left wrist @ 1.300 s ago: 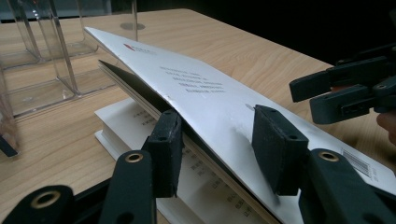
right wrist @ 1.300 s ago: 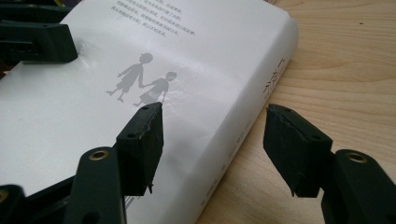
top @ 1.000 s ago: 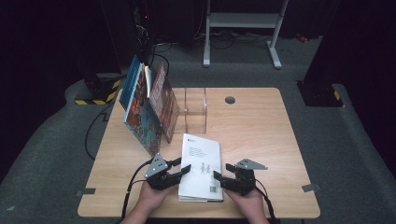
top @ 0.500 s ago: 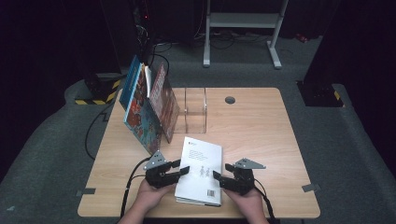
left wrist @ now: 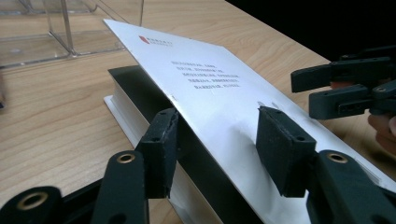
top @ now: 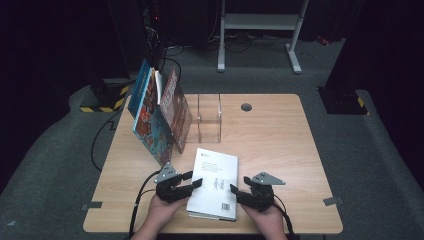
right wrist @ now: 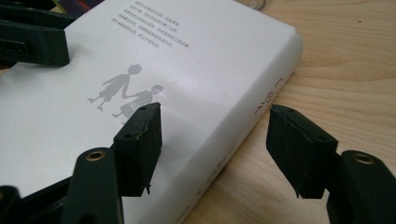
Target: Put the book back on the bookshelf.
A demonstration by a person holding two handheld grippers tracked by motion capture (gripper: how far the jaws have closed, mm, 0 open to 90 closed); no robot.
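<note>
White hardback book [top: 215,182] flat on the pale wooden table [top: 280,140], close to the near edge, between two hand-held grippers, in the same spot as a second ago.

Left gripper [top: 196,181] at the book's left side, jaws just widened. Seen along those jaws: white cover [left wrist: 210,93] lifted off the page block, dark lining showing beneath, one pad under the cover and one above it, spread wider than the thin board and not pinching it. Probably a grip let go with the cover raised, or a re-grip in the making; likely to drop shut if left unsupported.

Right gripper [top: 235,194] parked at the book's right side, jaws spread, empty. One pad hovering over the cover, the other out past the spine [right wrist: 261,105] above bare wood.

Edges and room: little table left between book and near edge, so no pulling toward the person. Crowded on the far left, with colourful books [top: 157,117] leaning together and a clear acrylic stand [top: 209,120] just beyond the white book's far end. Open bare wood on the right and far right.
</note>
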